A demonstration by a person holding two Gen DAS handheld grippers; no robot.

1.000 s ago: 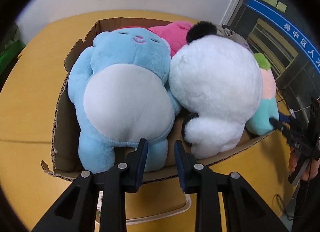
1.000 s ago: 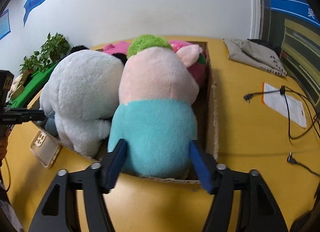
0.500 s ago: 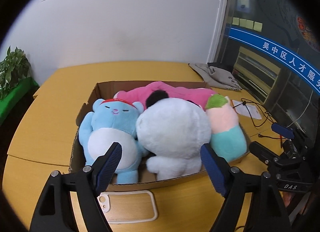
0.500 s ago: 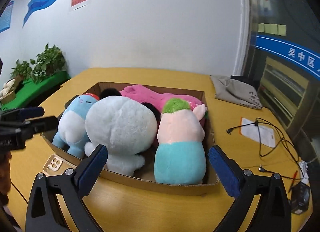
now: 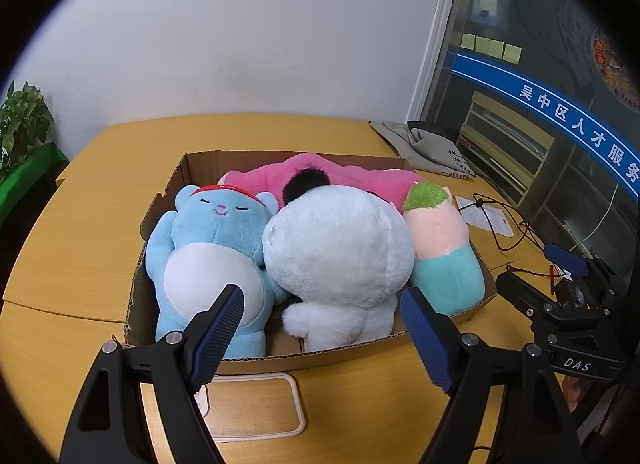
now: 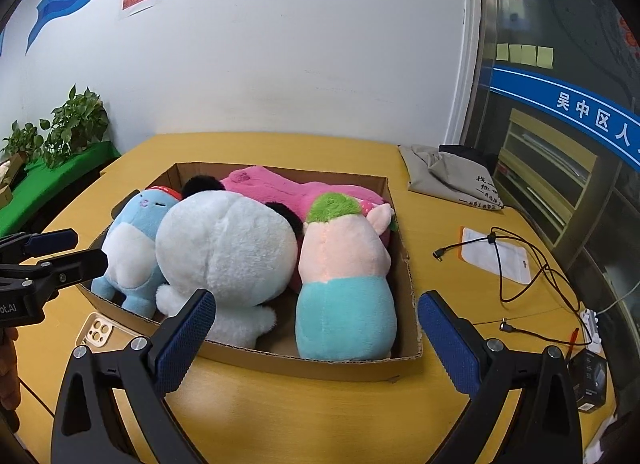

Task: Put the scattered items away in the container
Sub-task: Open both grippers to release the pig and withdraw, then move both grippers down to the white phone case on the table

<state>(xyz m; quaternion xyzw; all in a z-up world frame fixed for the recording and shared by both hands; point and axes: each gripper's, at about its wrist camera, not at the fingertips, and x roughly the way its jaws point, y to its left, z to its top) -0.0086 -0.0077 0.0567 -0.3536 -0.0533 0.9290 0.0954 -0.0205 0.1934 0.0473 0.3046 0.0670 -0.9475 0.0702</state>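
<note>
box: cardboard box [image 5: 256,362] sits mid-desk [image 5: 80,232], flaps open, packed full
blue toy: blue plush [image 5: 208,260] at the box's left end, face up, white belly, red band on head
white toy: big white plush [image 5: 340,260] in the middle, black ears, pressed against the blue one
pig toy: pink plush in teal with green tuft [image 6: 344,276] at the box's right end, back toward the near edge
pink toy: magenta plush [image 6: 288,191] lying flat along the far wall of the box, behind the other three
left claw: left claw [image 5: 322,328] spread wide, nothing between the pads, hanging over the near edge of the desk, clear of the box
right claw: right claw [image 6: 316,338] spread fully, empty, also off the box on the near side
phone: phone in a clear case [image 6: 96,334] flat on the desk, touching the box's near wall at its left corner
right side of desk: black cables [image 6: 520,264], white pouch [image 6: 496,260], grey cloth bag [image 6: 452,175] toward the far right corner
scattered plush: none on the desk surface, all four are in the box
</note>
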